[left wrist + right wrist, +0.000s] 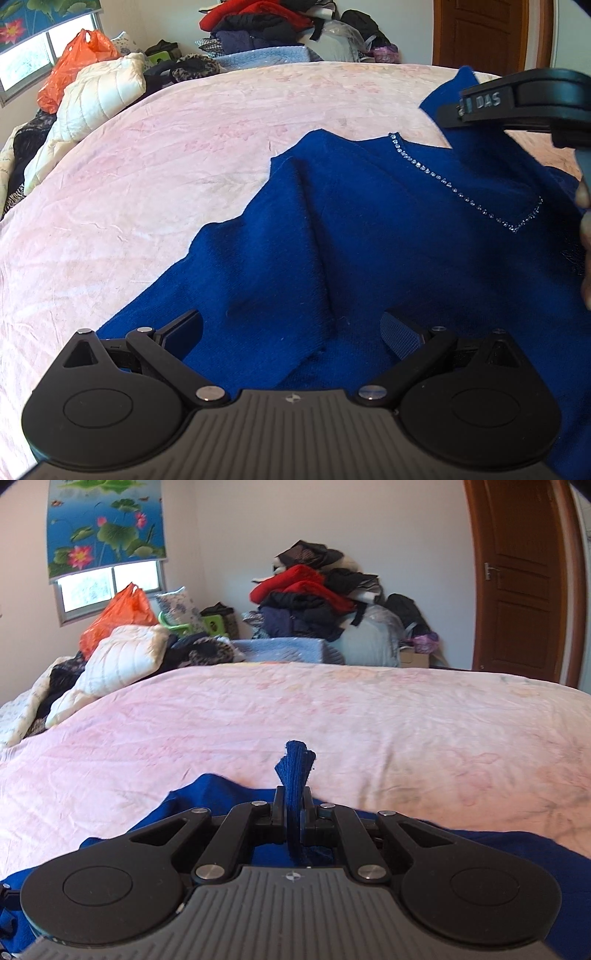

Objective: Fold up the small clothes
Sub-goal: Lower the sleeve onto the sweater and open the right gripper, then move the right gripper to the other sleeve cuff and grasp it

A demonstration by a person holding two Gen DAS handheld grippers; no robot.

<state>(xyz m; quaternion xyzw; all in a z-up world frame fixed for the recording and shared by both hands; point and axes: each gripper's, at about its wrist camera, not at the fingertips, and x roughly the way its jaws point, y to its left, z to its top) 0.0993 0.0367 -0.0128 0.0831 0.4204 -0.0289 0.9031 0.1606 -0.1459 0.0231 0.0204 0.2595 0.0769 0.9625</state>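
A royal-blue knit sweater (369, 229) with a rhinestone-trimmed V neck lies on the pink bedspread (155, 155), one sleeve folded over its body. My left gripper (291, 332) hovers open just above the sweater's lower part, nothing between its fingers. My right gripper (294, 805) is shut on a bunched edge of the sweater (295, 771), which sticks up between the pads. In the left wrist view the right gripper (458, 110) shows at the upper right, lifting that blue fabric off the bed. A person's fingers show at the right edge.
A white quilted pillow (99, 99) and an orange plastic bag (77, 55) sit at the bed's far left. A heap of clothes (314, 594) is piled behind the bed. A brown wooden door (524, 583) stands at the right. The pink bedspread (332, 716) stretches ahead.
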